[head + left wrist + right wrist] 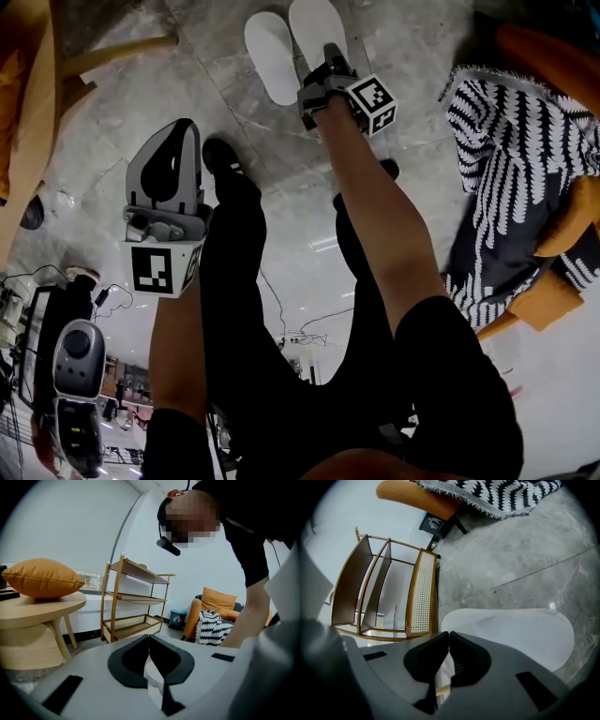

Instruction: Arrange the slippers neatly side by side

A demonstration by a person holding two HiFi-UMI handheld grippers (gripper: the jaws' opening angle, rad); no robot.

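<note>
White slippers (272,56) lay side by side; right gripper (331,54), clenched, seemingly empty, beside them; left gripper (180,131) likewise clenched.

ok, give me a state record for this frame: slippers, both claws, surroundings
slippers: white slipper and second white slipper, close together, roughly parallel, ends not level
surface: grey marble floor
left claw: shut, empty, held well short of the slippers
right claw: shut, low over the second white slipper's near end; contact cannot be told
nearby: striped blanket on orange armchair, to the right
task status: slippers not yet neatly aligned
</note>
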